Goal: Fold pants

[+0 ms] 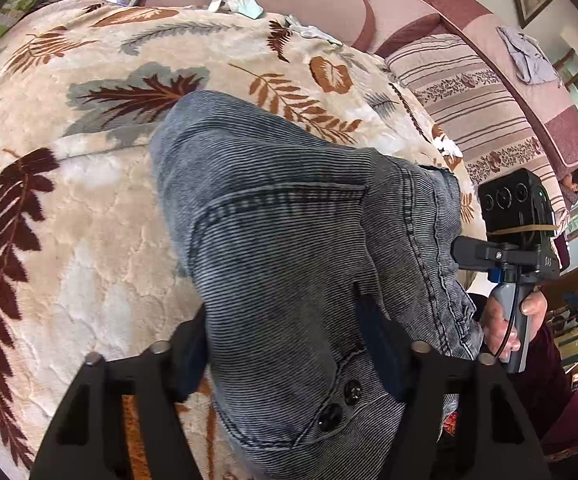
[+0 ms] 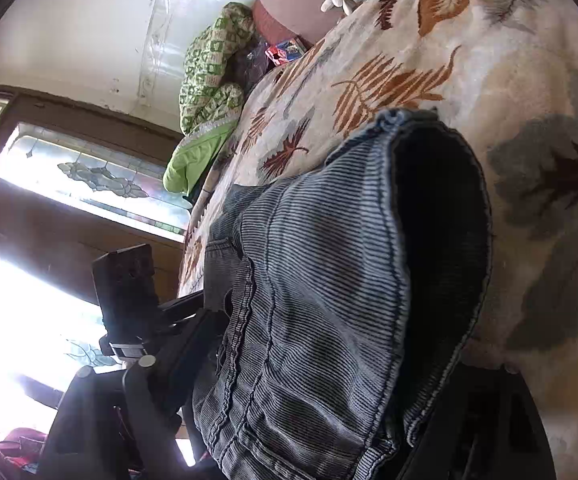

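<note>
The blue corduroy pants (image 1: 289, 240) lie on the leaf-pattern blanket (image 1: 69, 208), long axis running toward twelve o'clock from the left tongs (image 1: 289, 344), which pinch the waistband, while the right tongs (image 2: 281, 392) straddle the hem, grip unclear.

The left gripper (image 1: 293, 364) points steeply downward, its two black fingers (image 1: 169, 392) spread on either side of the pants (image 1: 289, 240), the waistband lying between them. Off to its right, a bare hand (image 1: 505, 320) wraps the grey handle of the right gripper (image 2: 289, 420), whose fingers likewise straddle the denim, angled slightly downward.
</note>
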Demonstrator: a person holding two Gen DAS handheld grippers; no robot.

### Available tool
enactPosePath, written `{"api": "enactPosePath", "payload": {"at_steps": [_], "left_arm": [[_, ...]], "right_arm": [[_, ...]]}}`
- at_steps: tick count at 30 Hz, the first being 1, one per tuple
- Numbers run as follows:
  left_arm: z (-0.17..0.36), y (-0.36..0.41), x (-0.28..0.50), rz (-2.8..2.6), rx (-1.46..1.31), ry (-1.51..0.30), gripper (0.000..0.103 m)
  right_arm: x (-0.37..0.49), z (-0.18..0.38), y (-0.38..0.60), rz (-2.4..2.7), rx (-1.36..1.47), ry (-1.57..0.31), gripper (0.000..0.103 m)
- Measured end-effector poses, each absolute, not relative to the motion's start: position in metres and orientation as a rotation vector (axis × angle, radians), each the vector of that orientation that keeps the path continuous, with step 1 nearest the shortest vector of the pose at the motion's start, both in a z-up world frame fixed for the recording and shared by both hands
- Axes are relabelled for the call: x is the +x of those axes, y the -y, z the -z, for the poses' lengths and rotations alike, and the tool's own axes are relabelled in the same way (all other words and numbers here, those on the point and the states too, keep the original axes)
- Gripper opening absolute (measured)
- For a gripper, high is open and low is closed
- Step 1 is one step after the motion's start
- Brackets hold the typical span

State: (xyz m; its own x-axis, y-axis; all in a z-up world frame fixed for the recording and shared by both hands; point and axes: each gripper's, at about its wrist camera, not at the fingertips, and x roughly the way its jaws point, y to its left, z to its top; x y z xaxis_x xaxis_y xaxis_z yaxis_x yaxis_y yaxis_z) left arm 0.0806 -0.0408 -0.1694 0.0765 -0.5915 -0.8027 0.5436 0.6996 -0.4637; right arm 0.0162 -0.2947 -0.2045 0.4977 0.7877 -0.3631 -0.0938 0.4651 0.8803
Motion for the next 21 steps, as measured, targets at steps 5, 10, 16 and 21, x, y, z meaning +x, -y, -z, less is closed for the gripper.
{"api": "enactPosePath", "payload": {"at_steps": [5,10,16,21], "left_arm": [[0.168,0.036,0.081,0.833,-0.068,-1.224,0.042],[0.157,0.041,0.077,0.829,-0.041,-1.201,0.03],[0.133,0.042,0.088,0.842,-0.043,-1.18,0.027],[0.112,0.052,0.114,0.789,0.009,-1.151,0.027]], "right_arm": [[0.005,0.199,0.289,-0.534,0.85,-0.89,0.052],[0.0,0.188,0.292,-0.499,0.831,-0.869,0.041],[0.013,0.162,0.293,-0.522,0.823,-0.826,0.038],[0.049,0.146,0.288,-0.517,0.819,-0.81,0.037]]}}
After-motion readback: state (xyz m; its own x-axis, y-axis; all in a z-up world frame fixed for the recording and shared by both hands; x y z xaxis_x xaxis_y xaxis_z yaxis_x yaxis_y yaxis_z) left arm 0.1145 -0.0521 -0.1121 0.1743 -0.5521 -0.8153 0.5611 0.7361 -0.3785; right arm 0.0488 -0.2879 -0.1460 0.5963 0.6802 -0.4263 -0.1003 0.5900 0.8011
